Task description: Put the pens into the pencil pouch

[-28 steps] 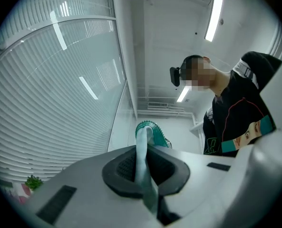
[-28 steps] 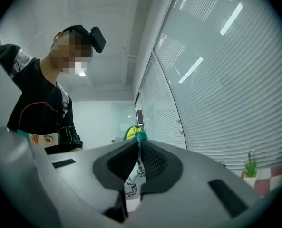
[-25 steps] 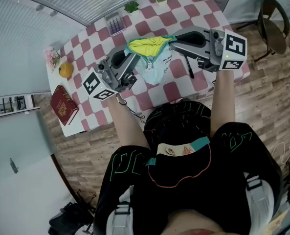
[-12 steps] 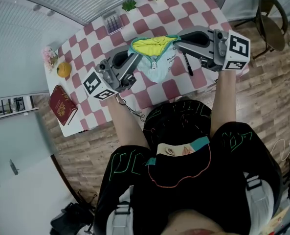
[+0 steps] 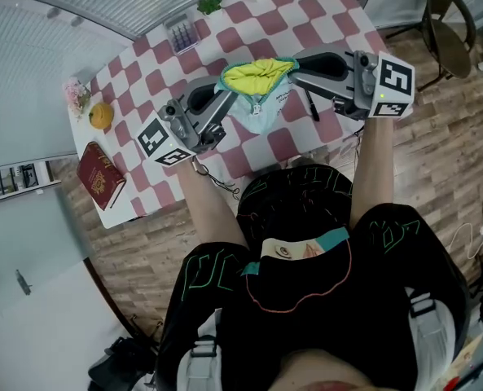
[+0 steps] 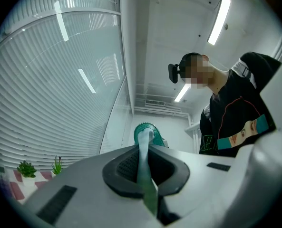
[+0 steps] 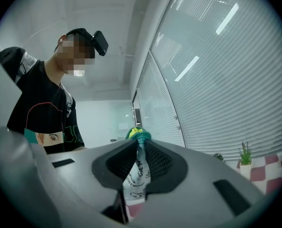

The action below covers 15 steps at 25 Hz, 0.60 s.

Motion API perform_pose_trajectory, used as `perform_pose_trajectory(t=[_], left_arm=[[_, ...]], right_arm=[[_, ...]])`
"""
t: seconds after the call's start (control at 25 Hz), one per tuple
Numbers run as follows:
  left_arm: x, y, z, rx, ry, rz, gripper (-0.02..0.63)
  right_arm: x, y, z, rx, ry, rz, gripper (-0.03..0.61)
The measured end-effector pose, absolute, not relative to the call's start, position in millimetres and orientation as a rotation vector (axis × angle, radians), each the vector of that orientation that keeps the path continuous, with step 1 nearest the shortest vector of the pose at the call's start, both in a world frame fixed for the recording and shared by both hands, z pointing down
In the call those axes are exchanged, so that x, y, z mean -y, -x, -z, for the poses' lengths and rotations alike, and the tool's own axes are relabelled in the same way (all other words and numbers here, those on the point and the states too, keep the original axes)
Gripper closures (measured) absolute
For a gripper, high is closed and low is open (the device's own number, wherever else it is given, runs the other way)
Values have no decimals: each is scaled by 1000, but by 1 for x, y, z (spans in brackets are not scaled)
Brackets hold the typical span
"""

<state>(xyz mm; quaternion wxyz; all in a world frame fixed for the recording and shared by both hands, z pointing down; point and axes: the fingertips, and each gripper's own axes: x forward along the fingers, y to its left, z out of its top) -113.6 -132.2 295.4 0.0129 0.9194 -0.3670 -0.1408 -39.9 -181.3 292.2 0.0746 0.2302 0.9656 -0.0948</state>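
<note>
Currently I'm holding the pencil pouch up over the checkered table. The left gripper is pinching one rim tight, and the right gripper is opening its jaws with the other rim between them. I'm judging a slow release best, with the mouth gaping toward the pen.

Wood floor, checkered table, brown chair

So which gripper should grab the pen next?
Probably right. The black pen lies beside the right gripper, whose jaws are opening on the pencil pouch, while the left gripper pinches its other edge.
</note>
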Motion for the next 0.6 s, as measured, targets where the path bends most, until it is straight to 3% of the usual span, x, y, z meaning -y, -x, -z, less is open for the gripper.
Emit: perform_pose_trajectory(t=[0.12,0.36,0.44,0.52,0.6], left_arm=[[130,110,-301,1094,-2868,431,615],[130,106,-312,1048,-2858,444,615],[131,107,-314,1054,-2850,446,615],[130,110,-316,1070,-2842,449,615],[129,114,-316,1090,-2834,458,615]], right_arm=[[179,34,-292,-2870,-721,334,480],[198,27,-280,-2840,-528,327,474],[212,28,-277,-2847,-382,325,488],[225,26,-273,-2838,-267,346,577],[234,24,-267,-2819,-191,362,577]])
